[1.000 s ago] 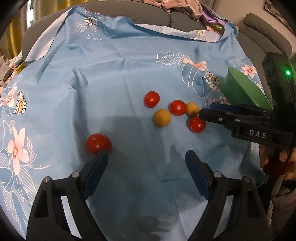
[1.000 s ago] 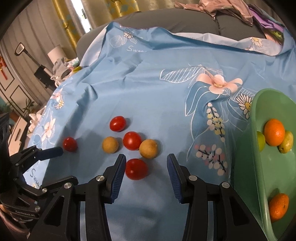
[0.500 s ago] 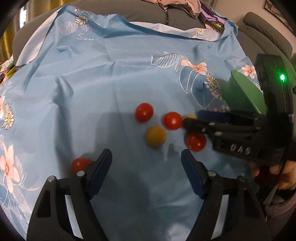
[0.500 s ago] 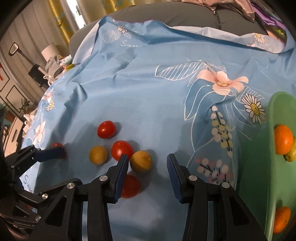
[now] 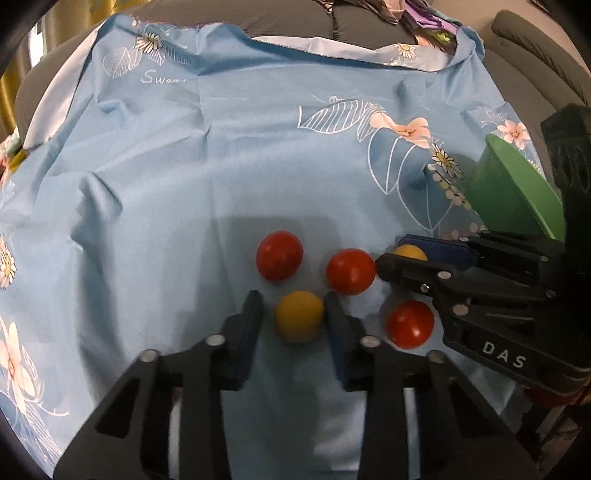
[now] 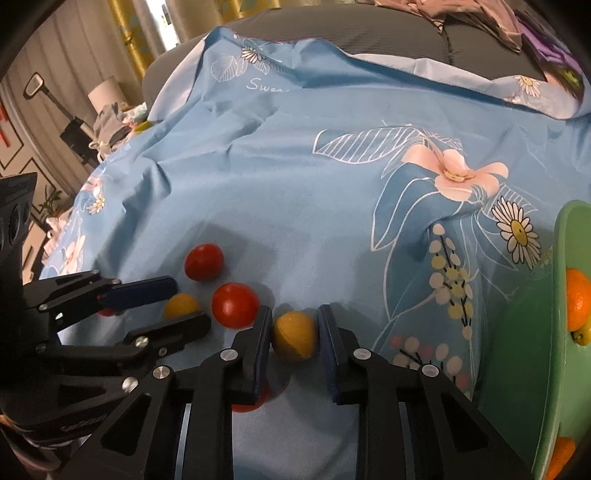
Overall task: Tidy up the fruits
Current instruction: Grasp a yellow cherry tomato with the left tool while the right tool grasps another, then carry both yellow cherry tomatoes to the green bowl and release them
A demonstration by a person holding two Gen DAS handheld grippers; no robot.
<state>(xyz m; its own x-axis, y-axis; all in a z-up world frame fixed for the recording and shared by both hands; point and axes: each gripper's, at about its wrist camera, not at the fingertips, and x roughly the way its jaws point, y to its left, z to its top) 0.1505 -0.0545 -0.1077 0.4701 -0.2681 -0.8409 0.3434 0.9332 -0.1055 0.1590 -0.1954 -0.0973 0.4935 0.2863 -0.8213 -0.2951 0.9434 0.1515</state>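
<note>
Red tomatoes and yellow fruits lie on a blue flowered cloth. My left gripper point(image 5: 293, 314) has its jaws close around a yellow fruit point(image 5: 300, 315), seemingly touching it; it also shows in the right wrist view point(image 6: 181, 305). My right gripper point(image 6: 294, 332) has its jaws closed around another yellow fruit point(image 6: 294, 335), partly hidden in the left wrist view point(image 5: 409, 252). Red tomatoes sit at the far left point(image 5: 279, 254), in the middle point(image 5: 350, 271) and near the right gripper point(image 5: 410, 324). A green bowl point(image 6: 532, 332) at the right holds oranges point(image 6: 578, 299).
The cloth point(image 5: 221, 166) drapes over a grey sofa, with wrinkles at the left. Loose clothes lie on the sofa back point(image 6: 461, 18). The two grippers are close together, almost side by side. One more red tomato is mostly hidden behind the left gripper point(image 6: 107, 312).
Both grippers moved forward and narrowed their jaws, each around a yellow fruit. The left gripper shifted right, away from the lone tomato at the left.
</note>
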